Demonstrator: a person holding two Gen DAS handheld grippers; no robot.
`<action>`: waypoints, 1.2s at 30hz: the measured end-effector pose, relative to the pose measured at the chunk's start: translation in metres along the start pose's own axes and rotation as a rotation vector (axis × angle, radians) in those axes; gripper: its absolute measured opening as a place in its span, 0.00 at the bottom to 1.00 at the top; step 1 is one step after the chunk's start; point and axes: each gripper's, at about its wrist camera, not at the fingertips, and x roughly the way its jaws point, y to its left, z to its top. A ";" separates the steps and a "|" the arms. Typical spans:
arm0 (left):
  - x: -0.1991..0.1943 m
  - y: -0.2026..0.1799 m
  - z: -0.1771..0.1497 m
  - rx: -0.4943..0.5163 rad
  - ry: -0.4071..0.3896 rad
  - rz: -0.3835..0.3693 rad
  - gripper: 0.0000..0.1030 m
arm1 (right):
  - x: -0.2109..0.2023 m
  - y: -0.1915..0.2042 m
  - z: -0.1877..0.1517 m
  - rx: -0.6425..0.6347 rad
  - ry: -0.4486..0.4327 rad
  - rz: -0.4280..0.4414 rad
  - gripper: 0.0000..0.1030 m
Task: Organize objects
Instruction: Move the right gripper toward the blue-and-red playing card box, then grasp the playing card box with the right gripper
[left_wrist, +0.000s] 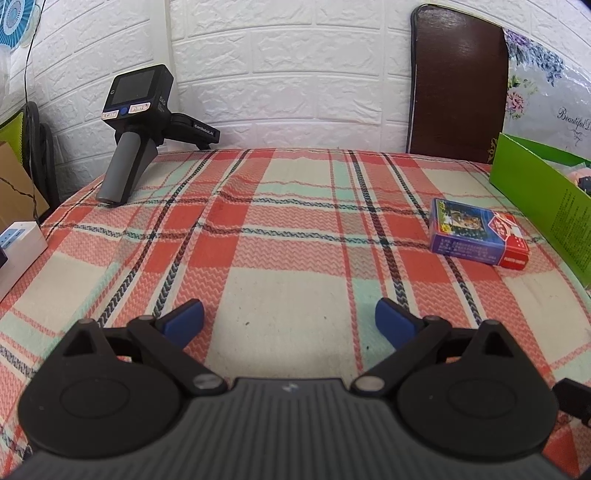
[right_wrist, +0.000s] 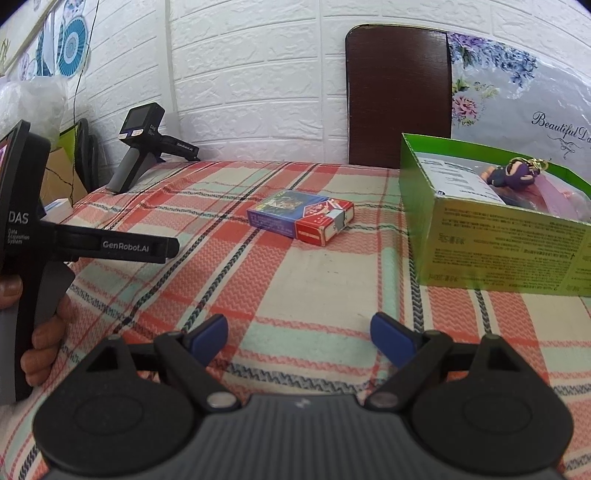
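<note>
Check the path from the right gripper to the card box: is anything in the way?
Nothing visible. Only bare plaid cloth lies between the open right gripper and the card box. The green box stands off to the right, clear of that line.

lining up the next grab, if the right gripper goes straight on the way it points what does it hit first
Probably the checked cloth just ahead of the open right gripper, since it tilts downward; the card box lies farther along that line.
</note>
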 end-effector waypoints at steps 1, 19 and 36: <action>0.000 0.000 0.000 0.001 -0.001 -0.002 0.97 | 0.000 -0.001 0.000 0.004 -0.001 -0.001 0.85; -0.004 -0.001 -0.004 0.025 -0.019 -0.067 0.98 | 0.015 0.004 0.011 -0.037 0.034 -0.046 0.88; -0.002 0.008 -0.003 -0.042 -0.028 -0.105 1.00 | 0.094 0.013 0.064 -0.049 0.091 -0.069 1.00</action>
